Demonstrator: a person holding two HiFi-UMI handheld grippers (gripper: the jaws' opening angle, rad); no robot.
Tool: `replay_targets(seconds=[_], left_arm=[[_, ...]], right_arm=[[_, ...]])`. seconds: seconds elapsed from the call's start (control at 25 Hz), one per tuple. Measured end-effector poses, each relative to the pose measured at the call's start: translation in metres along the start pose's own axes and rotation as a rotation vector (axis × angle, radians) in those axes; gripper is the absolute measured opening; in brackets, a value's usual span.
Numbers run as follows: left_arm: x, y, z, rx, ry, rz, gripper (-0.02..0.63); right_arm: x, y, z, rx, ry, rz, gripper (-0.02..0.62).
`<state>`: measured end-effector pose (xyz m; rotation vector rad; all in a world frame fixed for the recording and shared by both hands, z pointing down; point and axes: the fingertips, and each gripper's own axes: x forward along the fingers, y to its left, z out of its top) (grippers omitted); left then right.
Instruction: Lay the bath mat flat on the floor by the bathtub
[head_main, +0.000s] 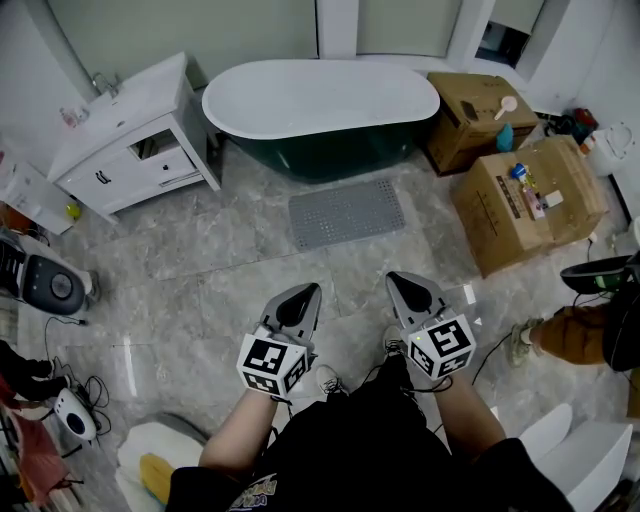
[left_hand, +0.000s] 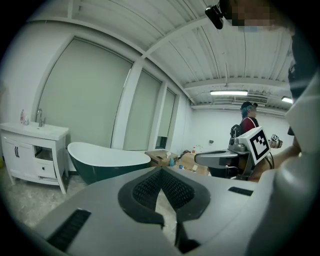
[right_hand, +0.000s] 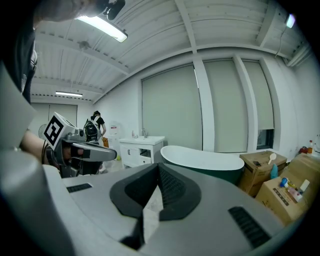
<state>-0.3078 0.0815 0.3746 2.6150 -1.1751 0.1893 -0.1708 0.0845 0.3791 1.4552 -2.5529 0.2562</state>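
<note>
Closest to me, the person holds both tools out level over the marble floor (head_main: 190, 300), side by side and a little apart. The left gripper (head_main: 299, 302) has its jaws pressed together with nothing between them; its own view shows only bare floor past the pads. The right gripper (head_main: 411, 293) is the same, closed and empty.

Further out, the grey bath mat (head_main: 347, 212) lies on the floor well ahead of both tips, touched by neither. It looks spread out flat, with no fold or curled corner that I can see, its long side running along the near side of the bathtub (head_main: 320, 100), just beside the dark base. The tub stands at the far edge of the floor, against the wall.

To my eye the job is done: the mat is down, flat and in place. At most a small squaring-up against the tub might remain.
</note>
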Motion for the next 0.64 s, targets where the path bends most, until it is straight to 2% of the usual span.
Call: replay_targets(seconds=[0.64], left_arm=[[-0.0005, -0.0059, -0.0003, -0.003, -0.007, 0.015, 0.015]], right_arm=[[-0.0055, -0.0042, 0.0040, 0.005, -0.020, 0.001, 0.017]])
